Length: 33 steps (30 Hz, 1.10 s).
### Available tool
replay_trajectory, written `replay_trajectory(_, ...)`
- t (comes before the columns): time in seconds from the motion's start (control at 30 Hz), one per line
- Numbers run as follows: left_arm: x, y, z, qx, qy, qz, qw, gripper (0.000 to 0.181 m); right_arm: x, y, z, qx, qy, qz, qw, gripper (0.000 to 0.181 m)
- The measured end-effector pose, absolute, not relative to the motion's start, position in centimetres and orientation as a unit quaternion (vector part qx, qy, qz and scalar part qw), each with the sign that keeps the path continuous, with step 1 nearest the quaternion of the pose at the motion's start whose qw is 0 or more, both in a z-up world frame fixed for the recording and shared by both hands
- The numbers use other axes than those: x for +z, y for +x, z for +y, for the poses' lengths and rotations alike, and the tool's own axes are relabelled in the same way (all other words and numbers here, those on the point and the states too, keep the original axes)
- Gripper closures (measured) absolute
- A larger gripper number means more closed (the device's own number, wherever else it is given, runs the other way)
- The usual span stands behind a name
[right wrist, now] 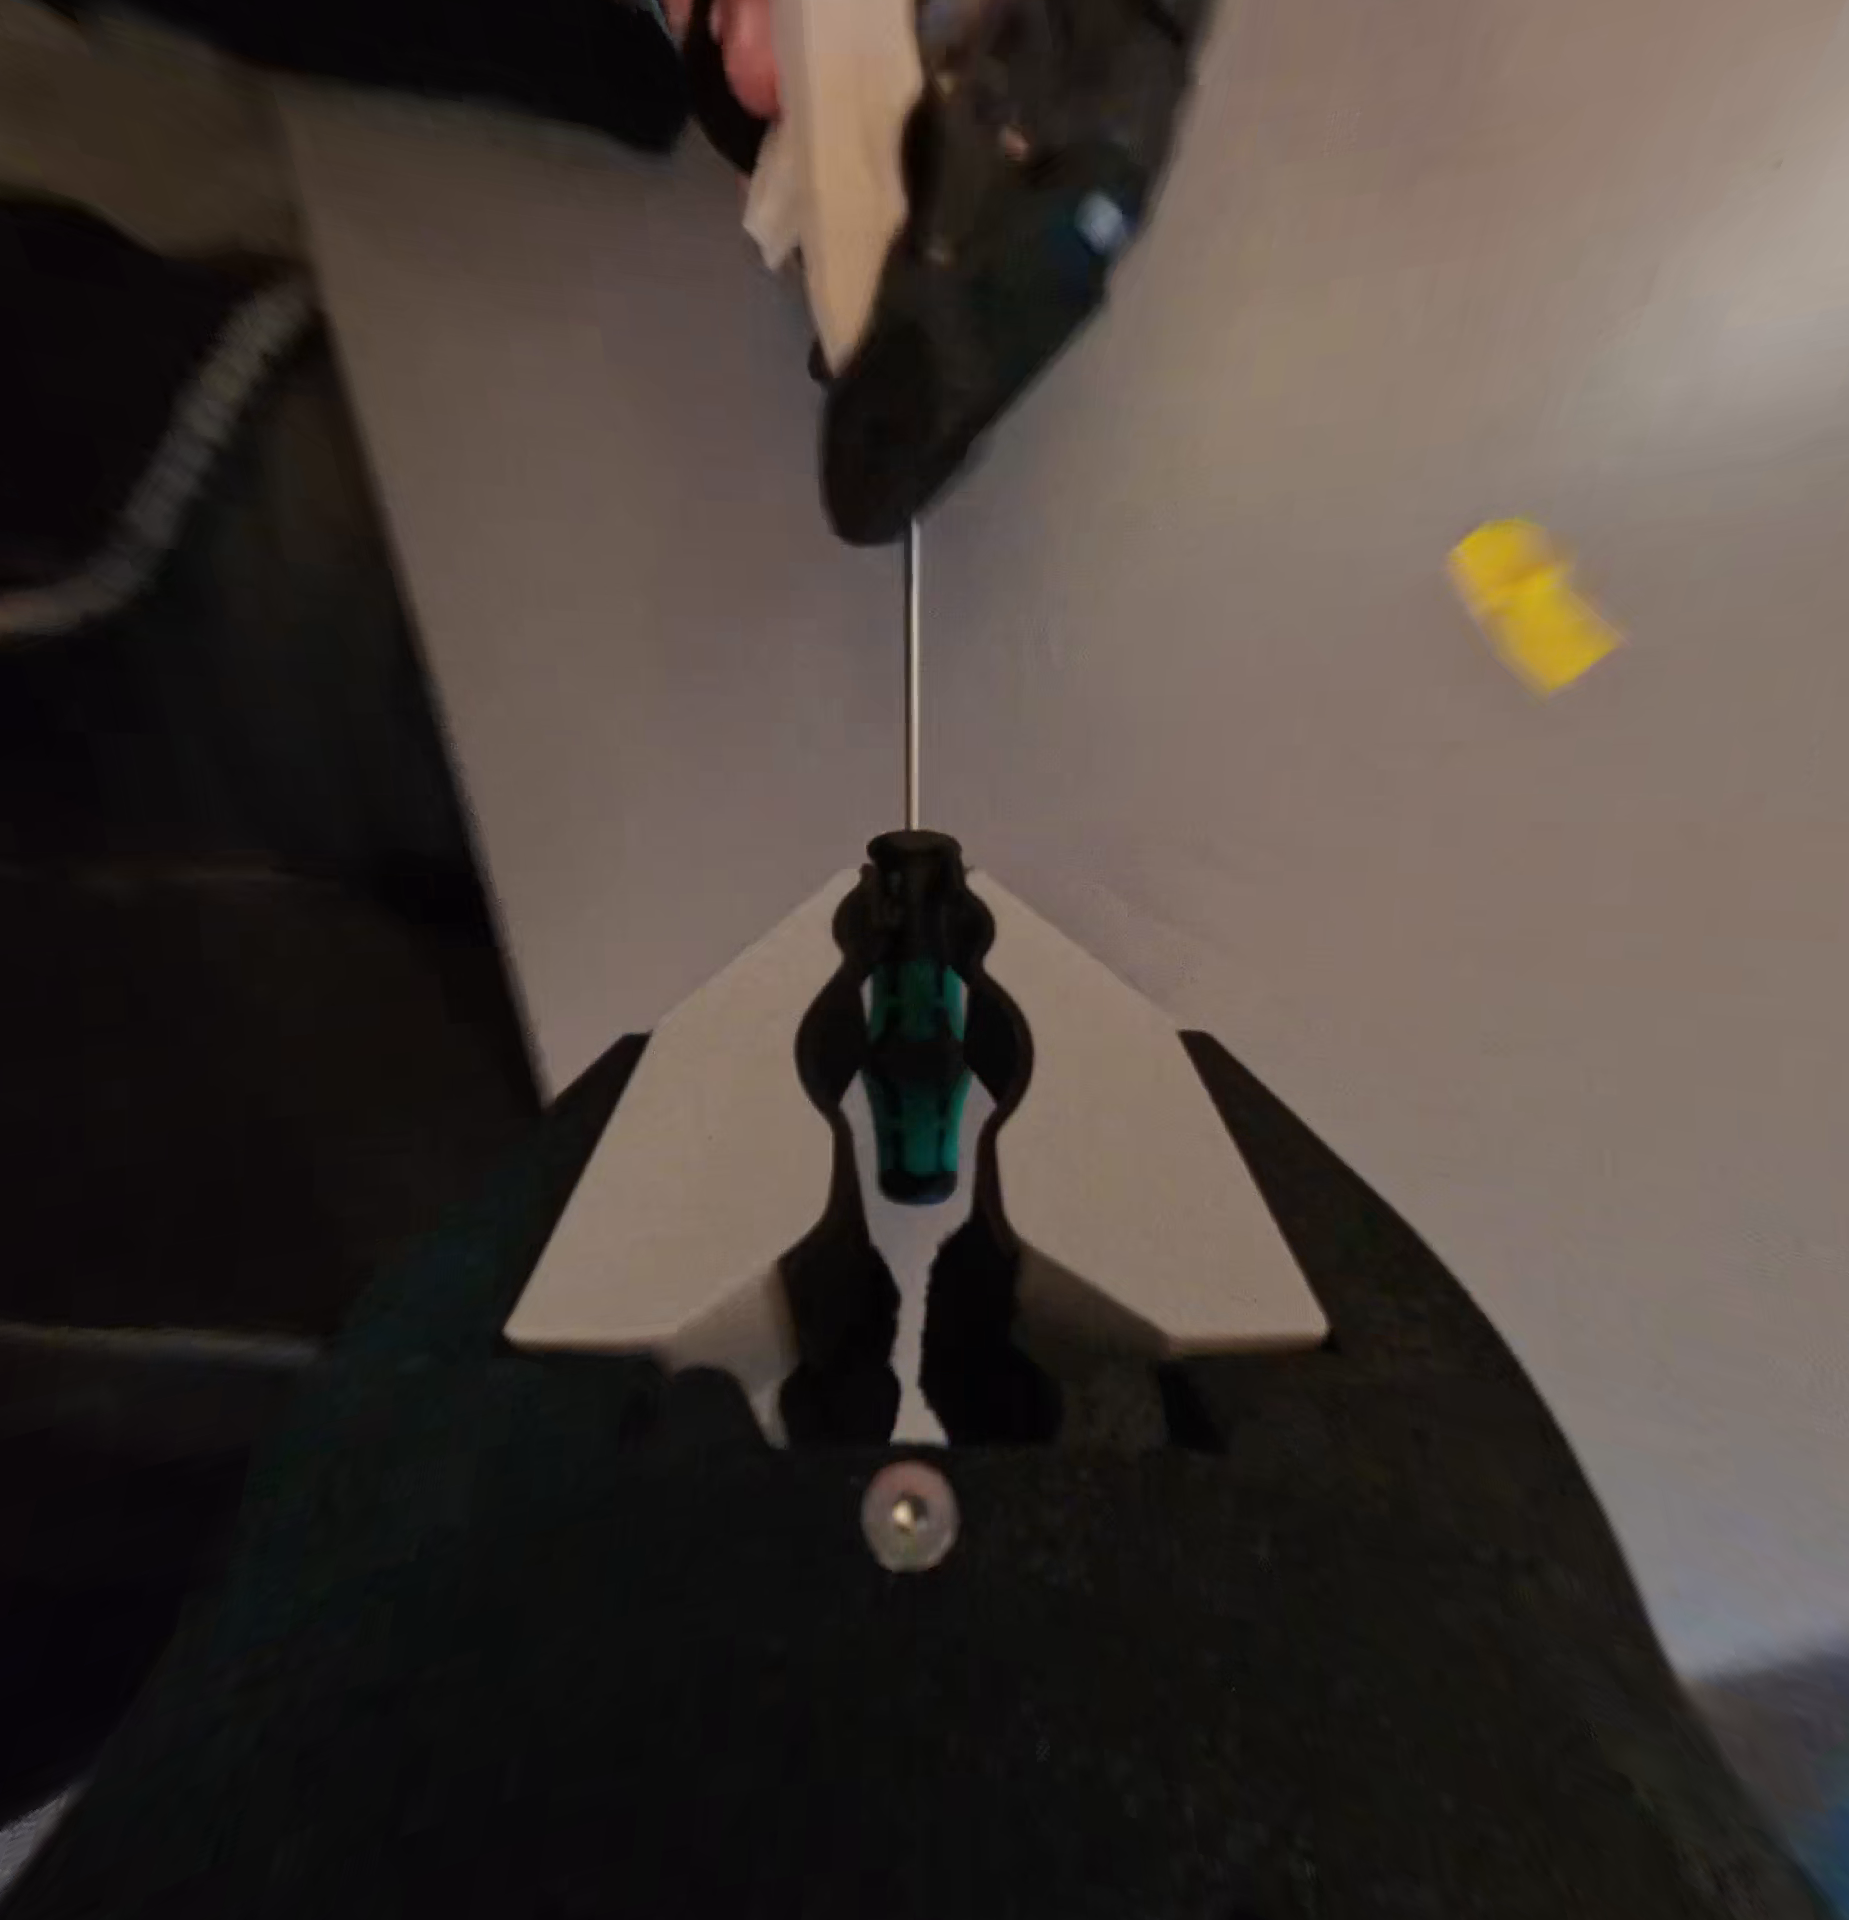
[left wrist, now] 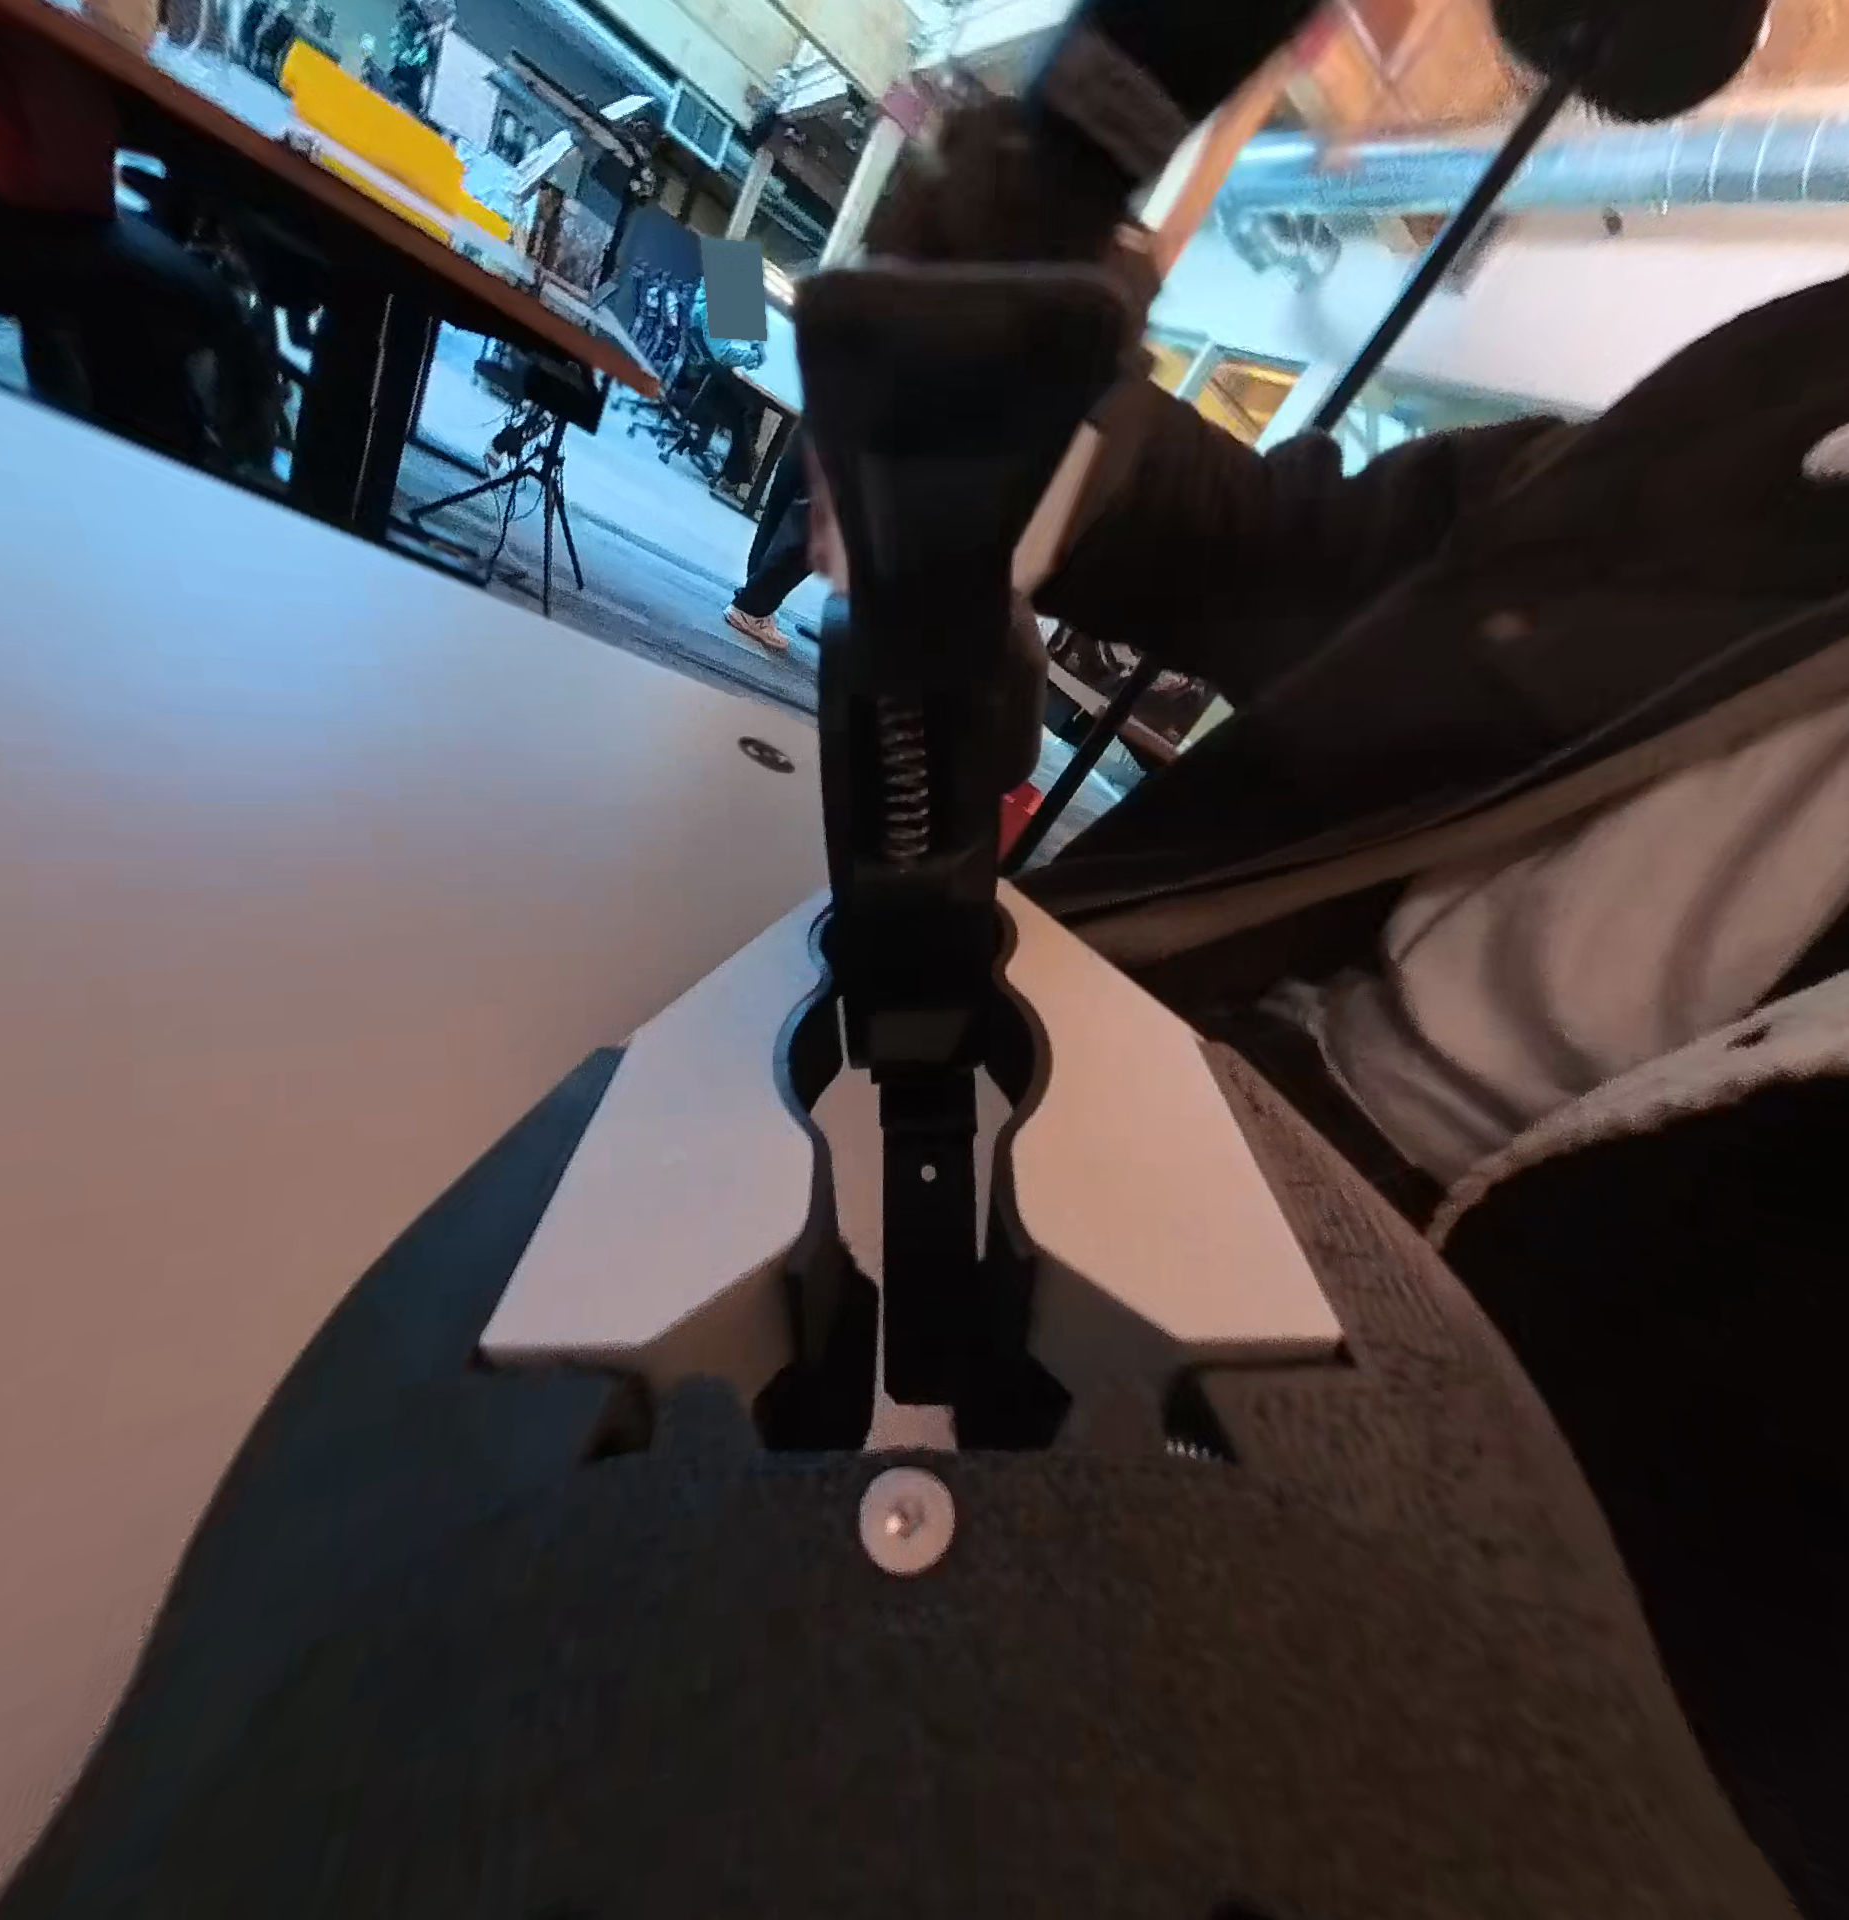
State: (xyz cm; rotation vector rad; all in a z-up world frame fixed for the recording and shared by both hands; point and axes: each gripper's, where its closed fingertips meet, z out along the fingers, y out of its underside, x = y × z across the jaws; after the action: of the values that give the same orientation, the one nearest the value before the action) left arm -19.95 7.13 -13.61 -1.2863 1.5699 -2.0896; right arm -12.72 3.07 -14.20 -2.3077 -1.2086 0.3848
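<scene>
My left gripper [left wrist: 915, 940] is shut on a black spring-loaded clamp part [left wrist: 930, 644], which sticks out past the white fingers [left wrist: 691, 1164], tilted above the white table [left wrist: 276, 831]. My right gripper [right wrist: 915, 883] is shut on the green-and-black handle of a small screwdriver [right wrist: 912, 1081]. Its thin steel shaft [right wrist: 912, 675] points forward, and its tip meets the black clamp part [right wrist: 941, 364] in the blurred left gripper. In the left wrist view a thin dark rod [left wrist: 1263, 520] runs down to the clamp's base; it looks like that shaft.
A small yellow piece [right wrist: 1533, 603] lies on the table to the right of the screwdriver. A person's dark jacket and white shirt [left wrist: 1574, 883] fill the right side of the left wrist view. Behind are a long wooden table [left wrist: 400, 239], a tripod [left wrist: 546, 488] and chairs. The left gripper's tips are roughly 9 cm from the right gripper's. About 20 cm separates my left fingertips from the small yellow piece [right wrist: 1533, 603].
</scene>
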Motion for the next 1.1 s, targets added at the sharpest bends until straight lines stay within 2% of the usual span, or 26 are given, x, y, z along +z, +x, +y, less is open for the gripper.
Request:
replay_trajectory(0.1,-13.6,-20.2,6.6,-0.695,-0.423,0.565,0.139,0.159,-15.2,-13.5,1.7,0.324,-0.87,-0.333,0.166,0.171)
replay_trajectory(0.2,-16.3,-20.6,6.3,-0.624,-0.436,0.63,0.153,0.159,-16.7,-13.9,1.5,0.446,-0.855,-0.243,0.11,0.171)
replay_trajectory(0.4,-19.2,-21.2,7.0,-0.552,-0.468,0.674,0.152,0.159,-21.4,-14.9,2.2,0.487,-0.827,-0.254,0.121,0.171)
replay_trajectory(0.57,-21.4,-21.3,7.5,-0.495,-0.501,0.698,0.131,0.16,-23.5,-14.9,2.9,0.406,-0.824,-0.343,0.197,0.17)
replay_trajectory(0.67,-20.9,-20.9,7.9,-0.516,-0.513,0.674,0.126,0.159,-23.3,-14.3,3.7,0.35,-0.825,-0.363,0.256,0.17)
replay_trajectory(0.8,-20.6,-20.5,7.5,-0.534,-0.517,0.661,0.106,0.159,-23.2,-13.6,4.1,0.241,-0.822,-0.393,0.334,0.14)
replay_trajectory(1.0,-20.2,-19.9,7.4,-0.56,-0.534,0.629,0.075,0.159,-23.3,-10.7,2.4,-0.026,-0.746,-0.5,0.439,0.126)
replay_trajectory(1.1,-19.9,-19.7,7.7,-0.576,-0.545,0.607,0.061,0.159,-23.6,-10.6,3.1,-0.127,-0.686,-0.539,0.473,0.158)
